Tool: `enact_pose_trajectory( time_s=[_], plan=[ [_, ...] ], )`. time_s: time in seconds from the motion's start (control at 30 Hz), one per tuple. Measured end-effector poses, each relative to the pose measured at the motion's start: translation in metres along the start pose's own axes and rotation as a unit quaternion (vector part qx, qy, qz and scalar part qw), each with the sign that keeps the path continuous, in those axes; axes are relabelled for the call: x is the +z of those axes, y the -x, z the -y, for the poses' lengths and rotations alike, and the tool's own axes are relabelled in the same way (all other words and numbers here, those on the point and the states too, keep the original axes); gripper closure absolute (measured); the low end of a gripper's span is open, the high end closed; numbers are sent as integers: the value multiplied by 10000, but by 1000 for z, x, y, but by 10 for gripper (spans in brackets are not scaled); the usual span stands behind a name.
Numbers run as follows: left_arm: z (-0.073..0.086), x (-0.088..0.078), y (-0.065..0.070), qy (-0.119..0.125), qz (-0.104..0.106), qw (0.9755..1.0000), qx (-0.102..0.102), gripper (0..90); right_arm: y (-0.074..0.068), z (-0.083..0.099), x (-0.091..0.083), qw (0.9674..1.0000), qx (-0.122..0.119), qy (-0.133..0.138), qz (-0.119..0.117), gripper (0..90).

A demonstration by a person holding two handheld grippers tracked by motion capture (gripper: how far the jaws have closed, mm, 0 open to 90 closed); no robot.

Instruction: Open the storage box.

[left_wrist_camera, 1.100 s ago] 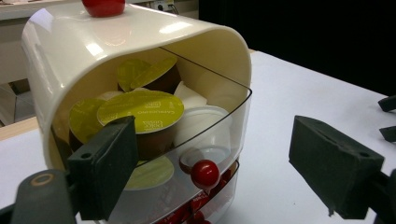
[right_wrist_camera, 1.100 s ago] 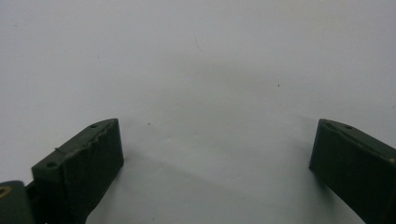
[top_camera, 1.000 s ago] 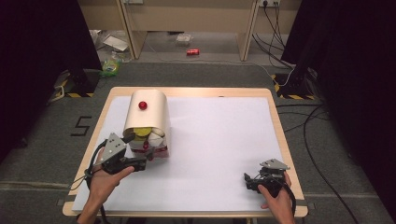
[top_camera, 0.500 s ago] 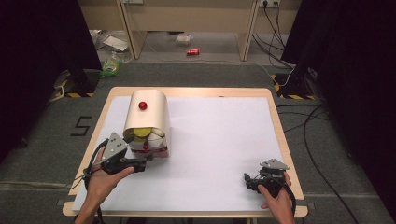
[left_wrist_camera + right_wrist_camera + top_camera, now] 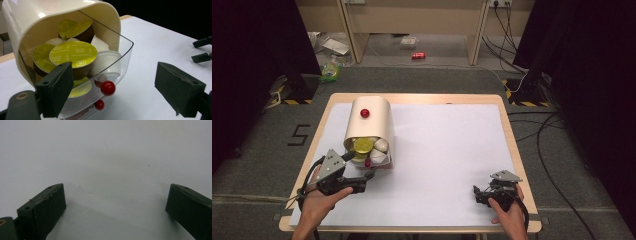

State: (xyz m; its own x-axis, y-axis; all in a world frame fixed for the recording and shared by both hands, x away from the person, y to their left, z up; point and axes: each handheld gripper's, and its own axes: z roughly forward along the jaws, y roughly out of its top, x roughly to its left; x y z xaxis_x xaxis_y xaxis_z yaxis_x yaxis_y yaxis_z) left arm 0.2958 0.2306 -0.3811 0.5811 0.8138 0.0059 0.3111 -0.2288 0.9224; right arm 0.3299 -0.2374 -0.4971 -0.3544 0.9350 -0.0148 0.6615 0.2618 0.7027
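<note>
A: Table (image 5: 452, 150): white sheet. Cream bin (image 5: 371, 120) at left, clear drawer (image 5: 117, 58) open, full of coffee pods (image 5: 73, 53).

B: Left gripper (image 5: 120, 85): jaws spread wide, empty, just beside drawer's red knob (image 5: 108, 88). Right gripper (image 5: 115, 207): wide open, empty, over bare sheet, well apart.

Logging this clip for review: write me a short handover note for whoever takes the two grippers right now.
Left gripper: open, jaws wide apart, aimed at the red knob on the clear drawer front of the cream capsule holder; nothing held.
Right gripper: open and holding nothing, low over the white table cover at the near right corner.
The holder lies at the table's left; its drawer stands open toward the person, full of coffee capsules with yellow-green and white lids.
Done: drawer is open. No capsule lies outside it.
Left, probably: grip the knob or pick a capsule; which is meant cannot be told.
</note>
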Motion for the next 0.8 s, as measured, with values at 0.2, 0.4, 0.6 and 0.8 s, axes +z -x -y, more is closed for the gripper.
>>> enact_pose_trajectory(
  time_s=[0.2,0.4,0.6,0.8],
  plan=[
    [2,-5,3,12,5,10000,32,151,0,0,0,10000,-5,1,0,28],
    [3,-7,5,39,-10,10000,33,151,0,0,0,10000,-3,0,0,28],
    [4,-10,9,-15,1,10000,69,151,0,0,0,10000,-6,1,5,28],
    [7,-14,11,0,29,10000,77,151,0,0,0,10000,-3,1,4,28]
  ],
)
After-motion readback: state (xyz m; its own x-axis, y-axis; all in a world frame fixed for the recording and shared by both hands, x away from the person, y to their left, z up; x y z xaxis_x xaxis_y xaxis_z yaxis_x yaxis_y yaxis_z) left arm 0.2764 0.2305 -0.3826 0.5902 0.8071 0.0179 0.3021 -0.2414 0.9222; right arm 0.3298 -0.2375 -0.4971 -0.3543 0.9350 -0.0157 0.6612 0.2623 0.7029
